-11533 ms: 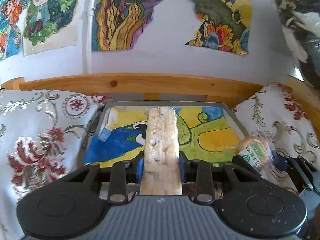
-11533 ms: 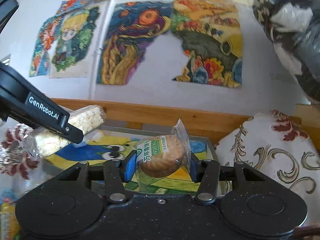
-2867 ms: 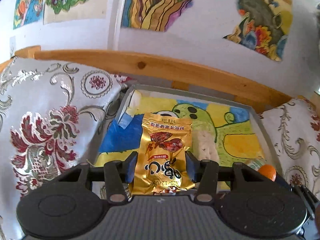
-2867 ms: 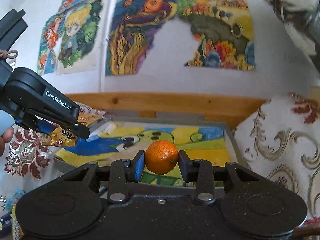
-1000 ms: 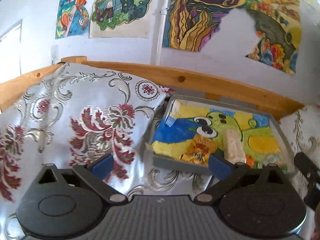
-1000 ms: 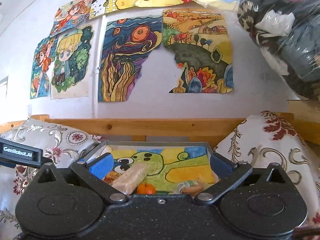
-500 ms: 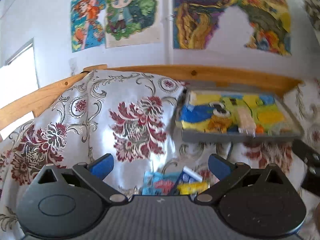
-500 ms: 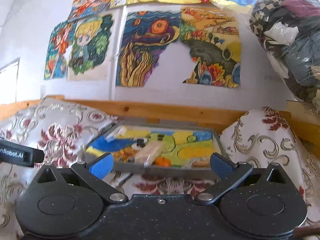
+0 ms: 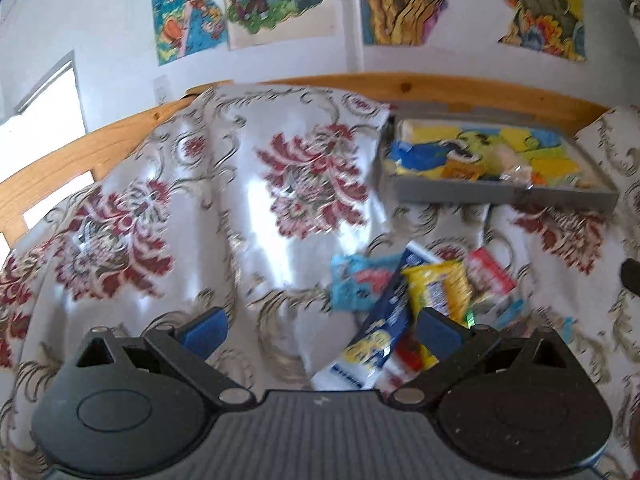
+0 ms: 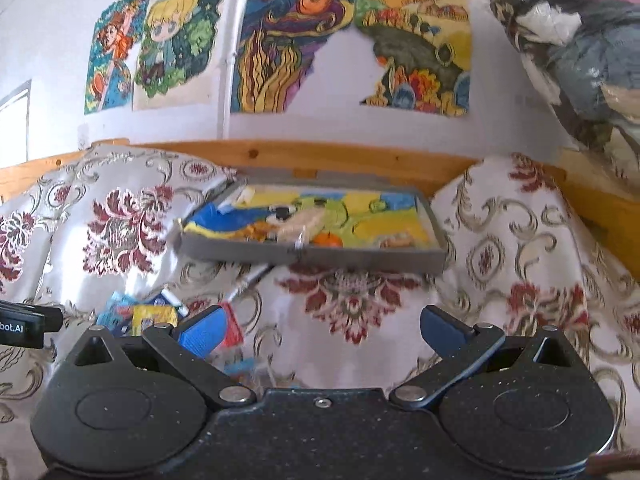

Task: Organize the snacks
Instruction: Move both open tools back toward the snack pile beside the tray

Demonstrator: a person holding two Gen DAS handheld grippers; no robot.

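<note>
A grey tray [image 10: 312, 256] with a painted lining rests on the floral cloth by the wooden rail and holds an orange [image 10: 328, 239], a rice cracker bar [image 10: 298, 226] and a gold packet [image 9: 460, 168]. The same tray [image 9: 500, 194] shows at upper right in the left wrist view. A pile of loose snack packets lies on the cloth: a blue-and-white packet [image 9: 380, 336], a yellow packet [image 9: 438, 290], a light blue one [image 9: 358, 280]. My left gripper [image 9: 320, 330] hangs open just before this pile. My right gripper [image 10: 322, 330] is open and empty, back from the tray.
Floral silver-and-red cloth [image 9: 200, 216] covers the whole surface in folds. A wooden rail [image 10: 320, 156] and a wall with paintings stand behind the tray. A bundle in plastic [image 10: 580, 40] hangs at upper right. The left gripper's body [image 10: 20, 326] shows at the right view's left edge.
Both grippers have pulled back from the tray, open and empty. The left one has dropped toward the loose snack pile, which now sits larger and closer in its view.
</note>
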